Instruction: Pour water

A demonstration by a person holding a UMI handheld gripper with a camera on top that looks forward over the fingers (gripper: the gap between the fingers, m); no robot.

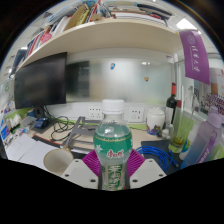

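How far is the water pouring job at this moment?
Done: the gripper is shut on the green bottle, which stands upright between the fingers. In hand: carrying it above the desk. Left: the white cap looks to be on, and no tilt toward the beige cup shows, so the pour has not begun.
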